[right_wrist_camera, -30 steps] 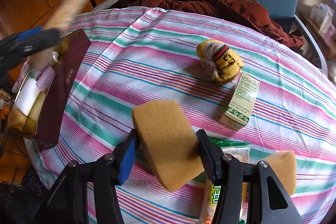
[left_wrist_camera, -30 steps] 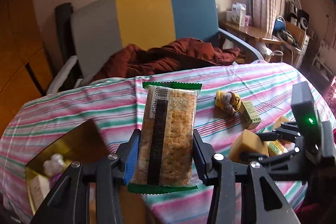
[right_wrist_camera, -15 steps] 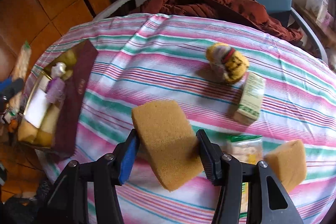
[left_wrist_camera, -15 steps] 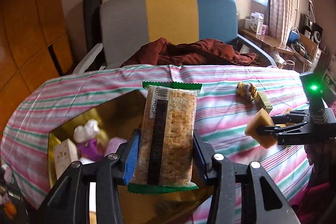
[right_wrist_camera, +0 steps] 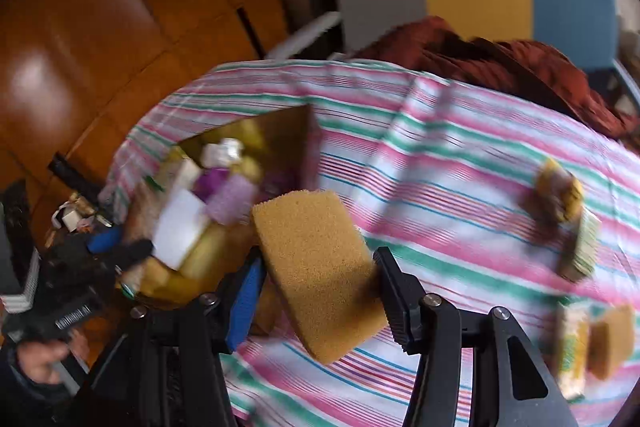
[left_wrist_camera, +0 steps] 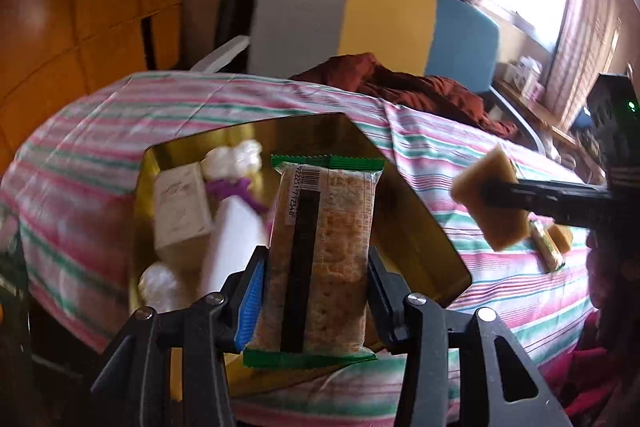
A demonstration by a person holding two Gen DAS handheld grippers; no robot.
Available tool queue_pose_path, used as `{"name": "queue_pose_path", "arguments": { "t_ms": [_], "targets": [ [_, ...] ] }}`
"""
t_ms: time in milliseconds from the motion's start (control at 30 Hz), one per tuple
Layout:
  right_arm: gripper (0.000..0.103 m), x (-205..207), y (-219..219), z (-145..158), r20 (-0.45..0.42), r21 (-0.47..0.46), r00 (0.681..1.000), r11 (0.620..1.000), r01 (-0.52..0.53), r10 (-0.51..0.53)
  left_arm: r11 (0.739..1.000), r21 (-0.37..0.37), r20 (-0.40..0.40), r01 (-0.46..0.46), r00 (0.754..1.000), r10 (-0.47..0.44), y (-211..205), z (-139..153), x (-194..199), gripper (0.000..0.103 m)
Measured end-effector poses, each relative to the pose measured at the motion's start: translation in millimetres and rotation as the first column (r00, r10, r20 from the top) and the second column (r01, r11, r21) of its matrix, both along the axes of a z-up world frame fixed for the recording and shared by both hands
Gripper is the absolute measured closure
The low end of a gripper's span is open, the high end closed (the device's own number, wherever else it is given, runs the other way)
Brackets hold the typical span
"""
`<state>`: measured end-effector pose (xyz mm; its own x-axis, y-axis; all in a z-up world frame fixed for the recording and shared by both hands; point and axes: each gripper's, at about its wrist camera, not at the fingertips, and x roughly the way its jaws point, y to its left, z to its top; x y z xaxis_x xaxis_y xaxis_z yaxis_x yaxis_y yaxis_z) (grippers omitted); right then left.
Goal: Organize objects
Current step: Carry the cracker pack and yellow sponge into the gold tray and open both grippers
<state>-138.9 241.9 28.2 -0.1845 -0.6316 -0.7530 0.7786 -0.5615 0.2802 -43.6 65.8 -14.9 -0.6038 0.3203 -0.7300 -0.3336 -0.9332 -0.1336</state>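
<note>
My left gripper (left_wrist_camera: 316, 291) is shut on a cracker packet (left_wrist_camera: 320, 259) with green ends, held upright over the open gold-lined box (left_wrist_camera: 416, 211). Inside the box lie a small white carton (left_wrist_camera: 180, 211), a white block, purple-wrapped and clear-wrapped items. My right gripper (right_wrist_camera: 318, 287) is shut on a tan sponge (right_wrist_camera: 320, 275), carried above the striped tablecloth just right of the box (right_wrist_camera: 296, 131). In the left wrist view that sponge (left_wrist_camera: 492, 203) and right gripper hang at the right. In the right wrist view the left gripper (right_wrist_camera: 120, 247) shows blurred at the box's near end.
On the striped cloth at the right lie a yellow plush toy (right_wrist_camera: 560, 195), a green-white carton (right_wrist_camera: 582, 247), another cracker packet (right_wrist_camera: 572, 351) and a second sponge (right_wrist_camera: 612, 339). A grey-yellow-blue chair (left_wrist_camera: 380, 19) with a rust-red garment (left_wrist_camera: 420, 87) stands behind the table.
Both grippers have swung left toward the box with their loads. The box now fills the middle of the left wrist view and lies close beside the sponge in the right wrist view.
</note>
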Motion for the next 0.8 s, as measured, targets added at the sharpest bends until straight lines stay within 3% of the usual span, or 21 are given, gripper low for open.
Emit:
{"name": "queue_pose_path", "arguments": {
  "t_ms": [333,367,400,433,500,633,700,800],
  "targets": [
    [0.044,-14,-105,17,0.016,-0.014,1.000,1.000,0.001,-0.001,0.995,0.085,0.023,-0.043,0.999,0.041,-32,-4,-1,0.056],
    [0.041,-16,-112,21,0.017,-0.027,1.000,1.000,0.014,-0.014,0.994,0.104,0.029,-0.029,0.999,0.026,-30,-4,-4,0.056],
    [0.029,-20,-118,24,0.025,-0.045,0.999,0.998,0.036,-0.035,0.993,0.116,0.032,-0.023,0.999,0.019,-29,-4,-7,0.056],
    [0.015,-22,-119,28,0.032,-0.061,0.998,0.997,0.054,-0.052,0.992,0.124,0.035,-0.015,0.999,0.011,-27,-5,-9,0.056],
    [0.009,-23,-121,32,0.034,-0.085,0.997,0.993,0.079,-0.076,0.994,0.113,0.038,0.000,0.999,-0.004,-20,-7,-16,0.056],
    [0.009,-15,-114,33,0.029,-0.080,0.996,0.993,0.081,-0.079,0.996,0.091,0.039,-0.015,0.999,0.011,-9,-12,-26,0.054],
    [0.009,-9,-108,28,0.026,-0.063,0.996,0.995,0.082,-0.081,0.996,0.084,0.048,-0.023,0.999,0.019,-7,-14,-30,0.041],
    [0.009,-1,-95,20,0.022,-0.037,0.995,0.995,0.095,-0.094,0.995,0.093,0.054,-0.038,0.998,0.033,-10,-15,-29,0.033]
  ]
}}
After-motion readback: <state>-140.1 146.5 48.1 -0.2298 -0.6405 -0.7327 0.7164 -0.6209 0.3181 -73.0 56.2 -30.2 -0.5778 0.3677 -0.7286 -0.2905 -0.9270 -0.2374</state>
